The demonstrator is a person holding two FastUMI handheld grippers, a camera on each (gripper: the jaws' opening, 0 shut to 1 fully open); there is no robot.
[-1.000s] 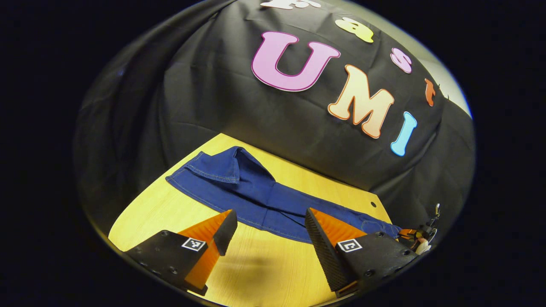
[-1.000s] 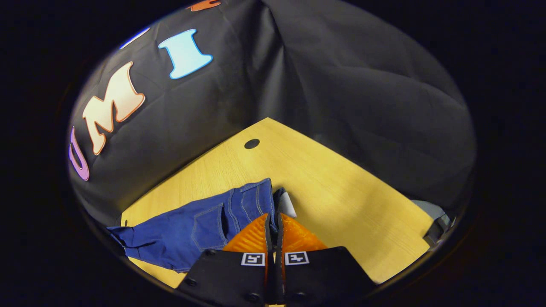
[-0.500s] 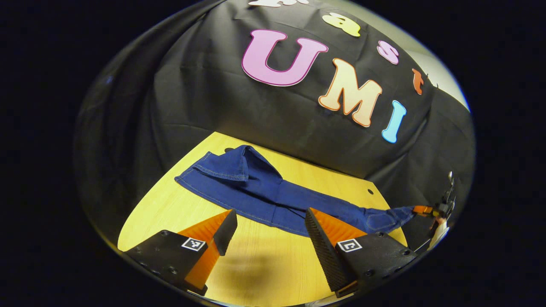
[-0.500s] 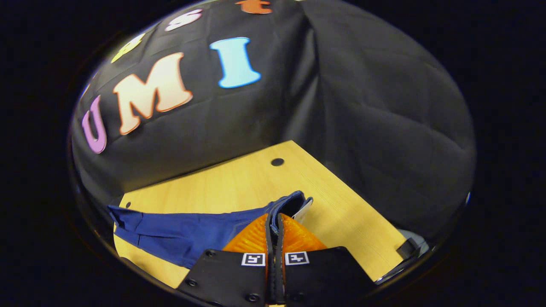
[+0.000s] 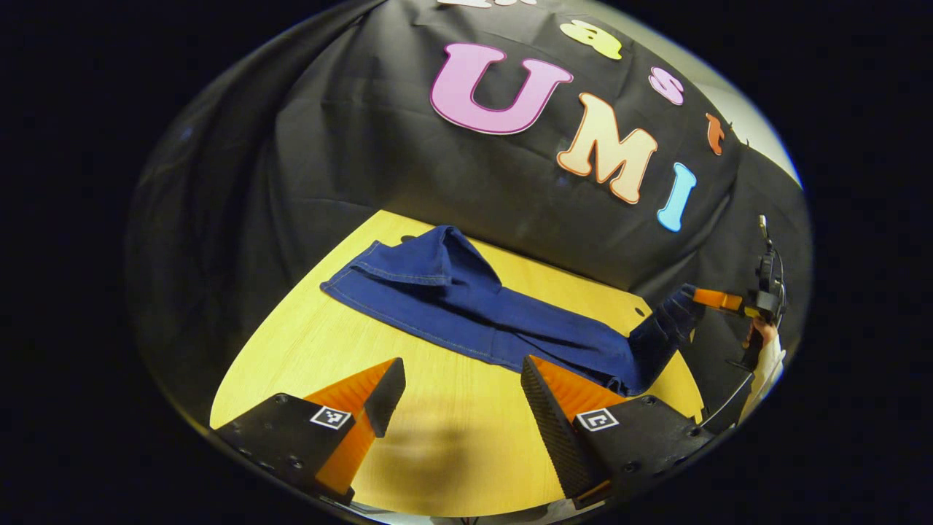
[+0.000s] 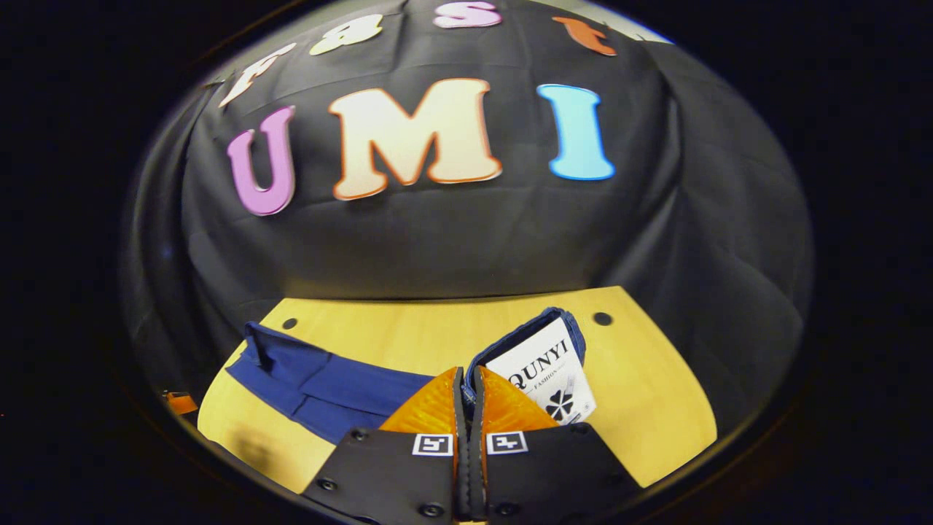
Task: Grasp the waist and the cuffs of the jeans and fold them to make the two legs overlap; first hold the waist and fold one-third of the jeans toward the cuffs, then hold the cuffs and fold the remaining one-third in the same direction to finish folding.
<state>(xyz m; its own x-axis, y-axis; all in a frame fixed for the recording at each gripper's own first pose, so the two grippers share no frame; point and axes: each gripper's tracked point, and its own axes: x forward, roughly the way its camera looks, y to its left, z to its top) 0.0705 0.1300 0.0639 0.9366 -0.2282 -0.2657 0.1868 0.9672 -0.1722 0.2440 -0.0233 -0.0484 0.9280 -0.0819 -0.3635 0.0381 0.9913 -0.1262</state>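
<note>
1. Two hand-held tools work on a pair of dark blue jeans (image 5: 466, 310) lying lengthwise on a yellow wooden table (image 5: 306, 343).
2. In the left gripper view, the left tool (image 5: 459, 386) hovers over bare table just in front of the jeans, its fingers spread wide apart and holding nothing.
3. The cuff end (image 5: 408, 262) lies flat at the far left of the table, one corner turned up.
4. At the right edge of that view, the right tool (image 5: 711, 297), held by a hand (image 5: 762, 332), lifts the waist end (image 5: 667, 321) off the table.
5. In the right gripper view, the right tool (image 6: 468, 383) is closed, both fingers pinching the waistband (image 6: 525, 339).
6. A white paper tag (image 6: 547, 372) hangs at the waistband beside the fingers; it carries printed writing and a small black emblem.
7. Small square black-and-white markers (image 6: 433, 443) sit on the tool bodies.
</note>
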